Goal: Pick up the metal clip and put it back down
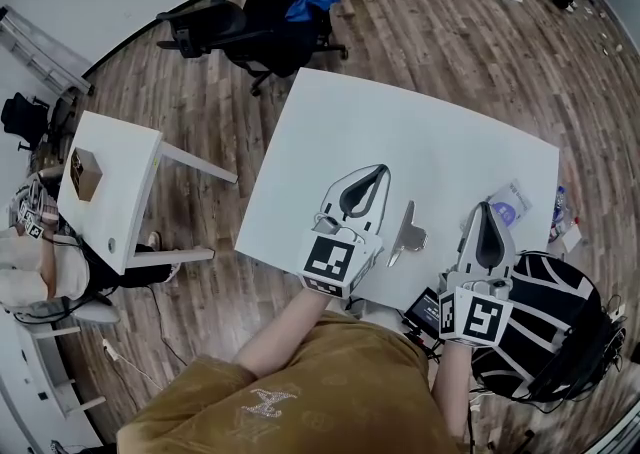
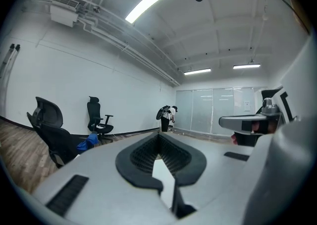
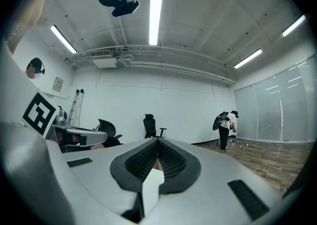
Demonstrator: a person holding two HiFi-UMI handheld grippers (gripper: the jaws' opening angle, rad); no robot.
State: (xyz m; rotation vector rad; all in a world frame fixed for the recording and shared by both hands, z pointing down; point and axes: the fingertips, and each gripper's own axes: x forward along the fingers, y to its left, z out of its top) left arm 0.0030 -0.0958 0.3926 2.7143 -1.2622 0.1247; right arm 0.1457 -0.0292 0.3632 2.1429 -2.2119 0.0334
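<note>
Metal clip at near edge of table, wide white surface beyond

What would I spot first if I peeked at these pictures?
Two grey grippers with black-and-white marker cubes, the left gripper and right gripper, sit shut and empty at the near edge of a white table. A shiny metal clip lies on the table between them.
</note>
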